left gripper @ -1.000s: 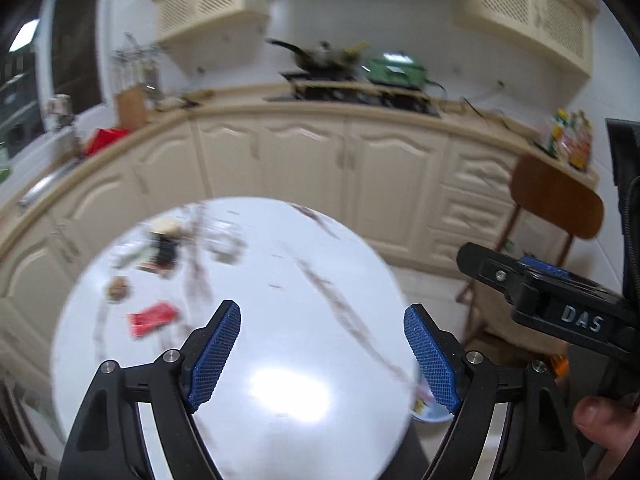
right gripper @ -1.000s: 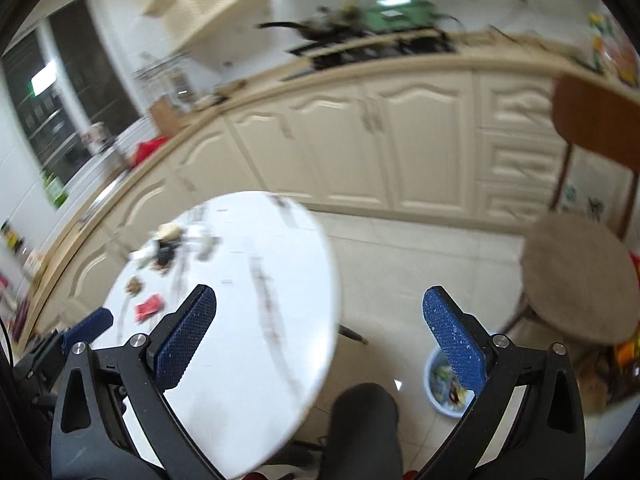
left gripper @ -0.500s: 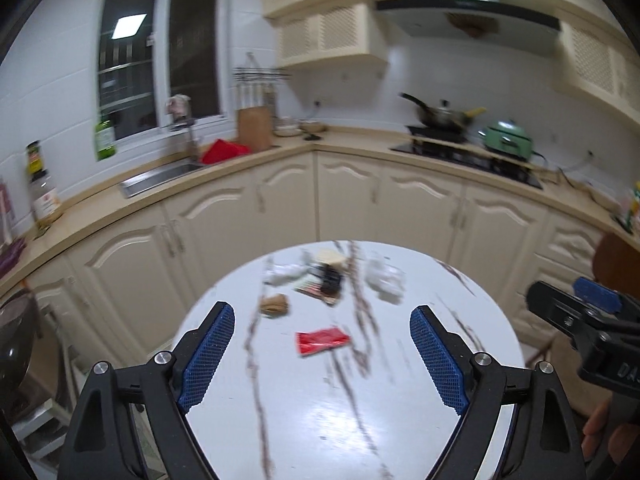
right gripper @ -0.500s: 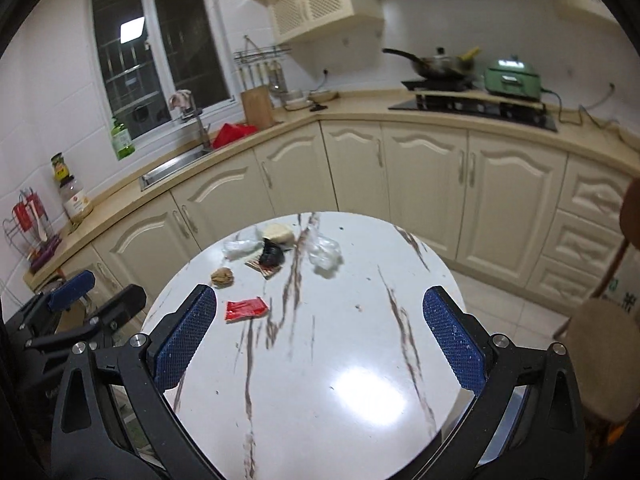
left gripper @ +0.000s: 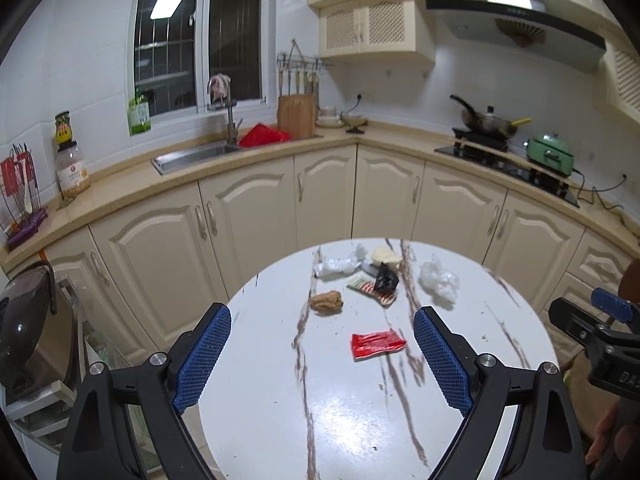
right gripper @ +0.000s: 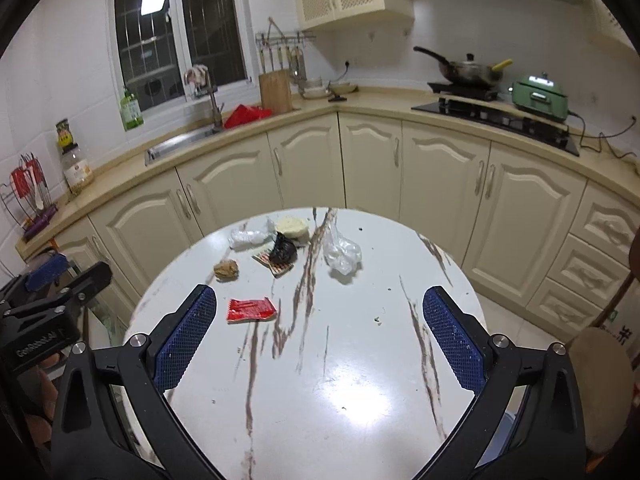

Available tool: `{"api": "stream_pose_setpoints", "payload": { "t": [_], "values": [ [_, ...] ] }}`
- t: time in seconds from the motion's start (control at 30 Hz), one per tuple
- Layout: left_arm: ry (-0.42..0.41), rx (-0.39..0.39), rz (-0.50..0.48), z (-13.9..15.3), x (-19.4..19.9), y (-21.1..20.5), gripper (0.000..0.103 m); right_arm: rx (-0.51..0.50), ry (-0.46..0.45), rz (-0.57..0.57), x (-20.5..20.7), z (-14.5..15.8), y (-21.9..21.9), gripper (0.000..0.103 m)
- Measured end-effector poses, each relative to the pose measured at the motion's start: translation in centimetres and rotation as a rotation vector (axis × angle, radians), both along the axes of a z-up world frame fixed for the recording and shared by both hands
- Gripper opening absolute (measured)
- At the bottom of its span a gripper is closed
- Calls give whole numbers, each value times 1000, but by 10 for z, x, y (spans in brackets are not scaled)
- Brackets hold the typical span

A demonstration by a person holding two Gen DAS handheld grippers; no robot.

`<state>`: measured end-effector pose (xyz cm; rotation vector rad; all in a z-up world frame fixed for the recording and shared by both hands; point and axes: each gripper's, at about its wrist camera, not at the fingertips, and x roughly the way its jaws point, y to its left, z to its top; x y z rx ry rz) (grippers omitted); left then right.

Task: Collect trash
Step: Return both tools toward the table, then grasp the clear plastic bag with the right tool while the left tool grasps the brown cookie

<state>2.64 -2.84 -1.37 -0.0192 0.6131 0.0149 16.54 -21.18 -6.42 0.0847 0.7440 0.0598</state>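
Both claws have swung round from the floor and chair side to face the round table and its trash.
Left wrist view: the left gripper (left gripper: 322, 356) has just been opening, its blue pads wide apart with nothing between them; the red wrapper (left gripper: 377, 345) lies on the table (left gripper: 280, 420) just past the pads, nearer the right one, with the brown lump (left gripper: 327, 302), black bag (left gripper: 386, 278) and clear plastic (left gripper: 438, 280) farther off. Right wrist view: the right gripper (right gripper: 320, 334) is spread open and empty; the red wrapper (right gripper: 251, 309) lies just beside its left pad, and the brown lump (right gripper: 226, 269), black bag (right gripper: 283, 252) and clear plastic (right gripper: 341, 254) sit at the far side.
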Motion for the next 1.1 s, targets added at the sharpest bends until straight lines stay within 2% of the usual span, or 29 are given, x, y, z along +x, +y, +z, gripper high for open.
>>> {"api": "stream_pose_setpoints", "payload": {
  "t": [0.33, 0.6, 0.87, 1.0, 1.07, 1.1],
  "values": [
    [126, -7, -6, -41, 117, 24, 90, -16, 153, 13, 77, -71, -8, 103],
    [272, -25, -39, -89, 223, 28, 90, -31, 273, 28, 156, -118, -13, 103],
    [373, 65, -60, -129, 323, 11, 90, -65, 352, 27, 209, -151, -13, 103],
    [409, 68, -53, -148, 358, 8, 88, -81, 377, 30, 224, -163, -13, 103],
    [421, 64, -55, -155, 369, 7, 88, -85, 389, 32, 230, -169, -12, 100],
    [424, 56, -63, -157, 376, 7, 86, -90, 393, 34, 231, -170, -12, 94]
  ]
}}
